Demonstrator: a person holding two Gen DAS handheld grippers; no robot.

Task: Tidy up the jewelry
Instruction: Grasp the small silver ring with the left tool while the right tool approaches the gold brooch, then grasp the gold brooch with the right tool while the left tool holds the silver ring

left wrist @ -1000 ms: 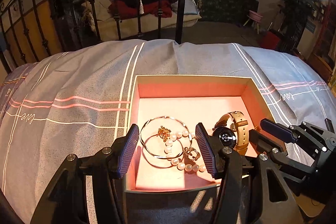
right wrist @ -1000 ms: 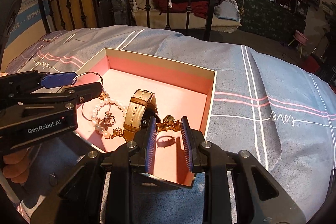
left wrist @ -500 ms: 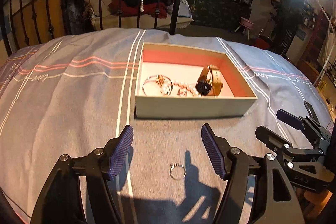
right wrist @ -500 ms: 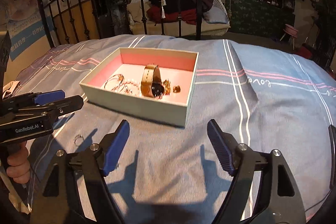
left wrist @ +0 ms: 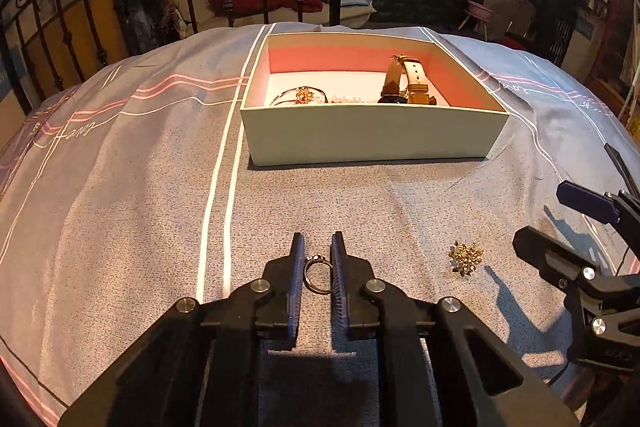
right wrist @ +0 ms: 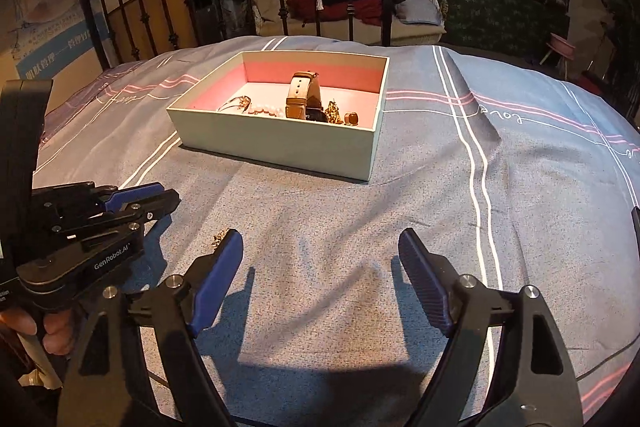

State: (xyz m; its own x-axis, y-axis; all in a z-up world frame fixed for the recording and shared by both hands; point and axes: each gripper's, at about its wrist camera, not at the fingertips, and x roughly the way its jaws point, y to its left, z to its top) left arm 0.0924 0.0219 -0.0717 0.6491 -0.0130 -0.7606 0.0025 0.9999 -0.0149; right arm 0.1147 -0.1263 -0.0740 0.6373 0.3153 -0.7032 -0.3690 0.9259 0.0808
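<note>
Two loose pieces on bedspread (left wrist: 120, 227) near front edge: ring (left wrist: 318, 275) pinched between left gripper (left wrist: 317, 269) pads, brooch (left wrist: 466, 256) just beside. Right gripper (right wrist: 320, 267) spread wide, empty. Lift straight, carry over box (left wrist: 372, 135) rim, release low.

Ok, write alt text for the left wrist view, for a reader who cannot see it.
The left gripper has its fingers closed around a small ring on a grey striped bedspread. A gold brooch lies to its right, near the right gripper; beyond sits an open pink-lined box holding a watch, bangles and pearls.
</note>
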